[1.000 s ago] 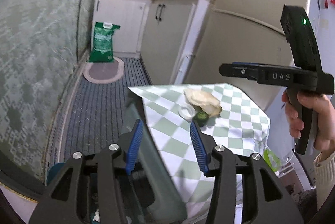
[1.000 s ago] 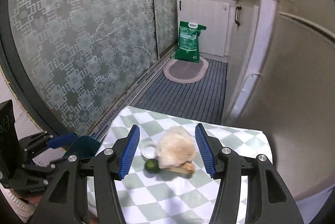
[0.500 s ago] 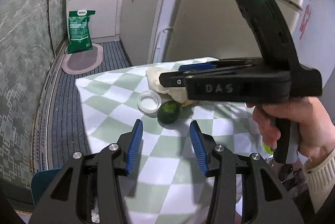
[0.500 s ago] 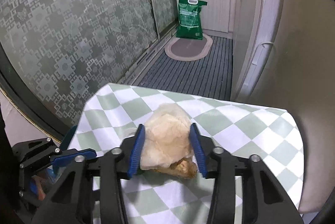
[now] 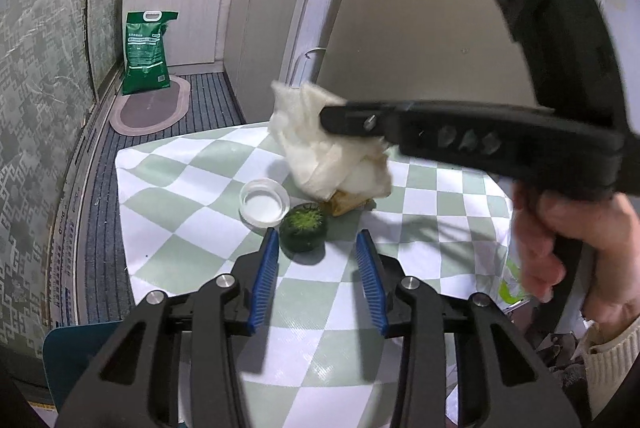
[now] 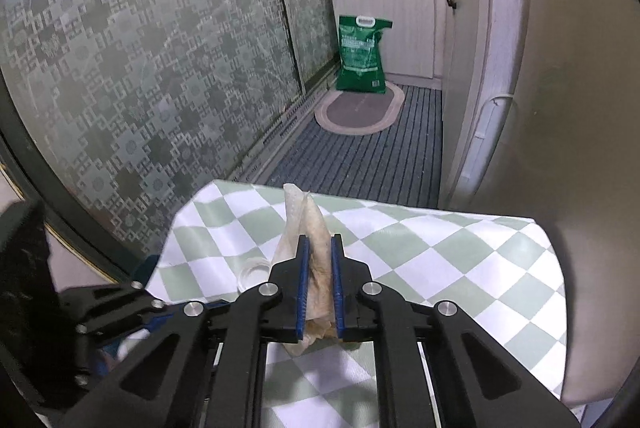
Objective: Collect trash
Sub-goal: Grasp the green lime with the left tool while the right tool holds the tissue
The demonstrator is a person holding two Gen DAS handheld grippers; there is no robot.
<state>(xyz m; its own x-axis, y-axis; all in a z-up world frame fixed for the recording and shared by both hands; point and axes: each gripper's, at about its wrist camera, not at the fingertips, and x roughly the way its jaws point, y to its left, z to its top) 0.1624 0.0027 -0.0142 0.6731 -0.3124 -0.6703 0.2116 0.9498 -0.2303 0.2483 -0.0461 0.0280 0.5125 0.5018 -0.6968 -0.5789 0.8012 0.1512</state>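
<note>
A crumpled white paper napkin (image 5: pixel 320 151) is pinched in my right gripper (image 6: pixel 319 248) and hangs lifted over the checkered table (image 5: pixel 192 224); the napkin also shows in the right wrist view (image 6: pixel 308 224). Under it lie a brown scrap (image 5: pixel 346 201), a green round piece of peel (image 5: pixel 303 228) and a white plastic lid (image 5: pixel 264 203). My left gripper (image 5: pixel 318 248) is open and empty, just in front of the green piece. My right gripper shows side-on in the left wrist view (image 5: pixel 332 115).
A teal bin edge (image 5: pixel 72 344) sits below the table's left side. A fridge (image 5: pixel 420 27) stands right behind the table. A green bag (image 5: pixel 146 51) and an oval mat (image 5: pixel 150 107) lie on the floor by white cabinets (image 5: pixel 180 7).
My right gripper has shut on the napkin and lifted it off the table, uncovering the brown scrap. My left gripper has moved closer to the green piece.
</note>
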